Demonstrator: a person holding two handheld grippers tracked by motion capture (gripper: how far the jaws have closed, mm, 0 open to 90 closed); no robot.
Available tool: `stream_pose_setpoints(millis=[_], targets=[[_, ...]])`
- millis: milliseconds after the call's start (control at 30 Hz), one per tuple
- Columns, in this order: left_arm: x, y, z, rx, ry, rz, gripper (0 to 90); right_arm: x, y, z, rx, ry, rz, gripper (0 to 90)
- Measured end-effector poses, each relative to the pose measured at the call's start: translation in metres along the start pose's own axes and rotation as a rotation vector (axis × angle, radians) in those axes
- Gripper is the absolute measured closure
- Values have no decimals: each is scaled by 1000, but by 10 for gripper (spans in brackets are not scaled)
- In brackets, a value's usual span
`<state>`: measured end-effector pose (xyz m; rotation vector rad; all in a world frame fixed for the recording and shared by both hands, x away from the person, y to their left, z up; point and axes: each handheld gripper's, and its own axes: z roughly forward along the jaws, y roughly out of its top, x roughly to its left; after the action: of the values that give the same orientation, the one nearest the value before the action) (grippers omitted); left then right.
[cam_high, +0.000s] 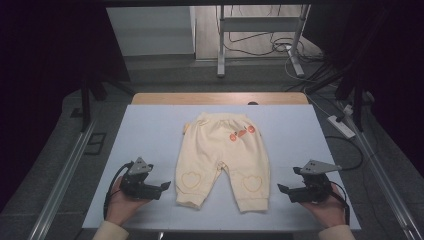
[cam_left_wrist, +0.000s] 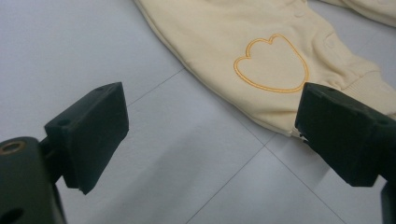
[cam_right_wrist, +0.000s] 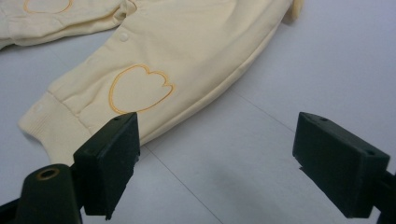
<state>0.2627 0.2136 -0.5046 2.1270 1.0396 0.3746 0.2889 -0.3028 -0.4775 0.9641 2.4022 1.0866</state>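
A small pair of cream trousers (cam_high: 223, 160) lies flat on the pale sheet (cam_high: 150, 130) that covers the table, about midway between its left and right edges, waistband toward the far edge and both leg cuffs toward the near edge where I stand. Each knee carries an orange heart outline, and there is an orange print near the waistband.

My left gripper (cam_high: 165, 187) sits by the near left part of the sheet, just beside the trousers' left leg and pointing at it. Its jaws stand wide apart with nothing between them but bare sheet. In the left gripper view the trousers (cam_left_wrist: 261, 51) lie just ahead of the jaws; the cuff end of that leg runs behind my right-hand jaw, though I cannot tell whether the two touch.

My right gripper (cam_high: 282, 189) sits by the near right part of the sheet, aimed at the right leg and a little apart from it. Its jaws are also spread and hold nothing. In the right gripper view the leg (cam_right_wrist: 154, 79) lies ahead and to the left, its ribbed cuff beyond my left-hand jaw.
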Motion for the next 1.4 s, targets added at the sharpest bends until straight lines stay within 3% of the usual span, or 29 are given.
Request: stream_pose_setpoints(millis=[800,1400], targets=[[-2,0,0,1,-4,9,102,5,3,4,11,16,-10,150],[-3,1,3,4,-20,22,106,20,15,15,1,52,-34,150]])
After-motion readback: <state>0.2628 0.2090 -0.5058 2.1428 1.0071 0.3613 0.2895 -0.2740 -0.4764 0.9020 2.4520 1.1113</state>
